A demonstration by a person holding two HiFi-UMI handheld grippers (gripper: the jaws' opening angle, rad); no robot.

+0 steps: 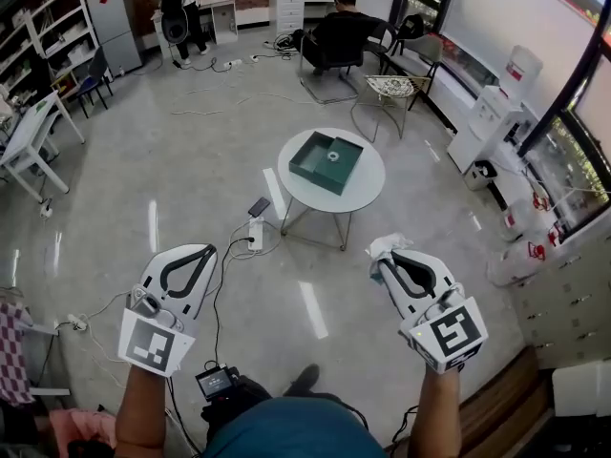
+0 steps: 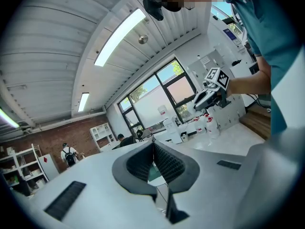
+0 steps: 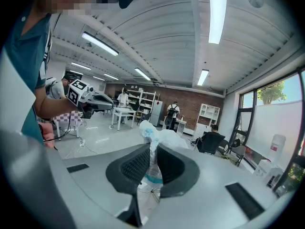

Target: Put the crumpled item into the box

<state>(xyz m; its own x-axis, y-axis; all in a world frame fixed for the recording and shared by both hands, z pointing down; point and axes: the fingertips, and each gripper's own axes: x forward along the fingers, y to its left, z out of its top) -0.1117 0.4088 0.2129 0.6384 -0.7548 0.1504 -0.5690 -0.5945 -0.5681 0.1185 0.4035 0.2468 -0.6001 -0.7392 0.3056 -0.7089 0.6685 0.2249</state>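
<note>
Grey polished floor (image 1: 191, 189) is filling most of the head view, and cables are trailing across it. Just above centre, toward 12 o'clock, a round white table (image 1: 368, 191) is standing on thin legs. On it a green box (image 1: 315, 172) is lying open side up, covering the table's 10 o'clock part. Something small and pale is sitting inside the box, too small to tell.

At 7 o'clock the left gripper (image 1: 199, 253) is hanging over the floor, pointing toward 1 o'clock. Its jaws are meeting at the tips, with nothing between them.

At 5 o'clock the right gripper (image 1: 387, 260) is pointing toward 11 o'clock. Its jaws are pressing on the crumpled item (image 1: 385, 247), a white wad with a pale blue strip. The wad is bulging out past the tips and hanging down between the pads. It is being held in the air over the floor, well apart from the box and at the box's 5 o'clock.

A power strip (image 1: 256, 234) is lying on the floor at the table's 8 o'clock. Far off at 12 o'clock a person (image 1: 336, 29) is sitting in a chair. Another person with a backpack (image 1: 175, 3) is standing at 11 o'clock by a white desk.
</note>
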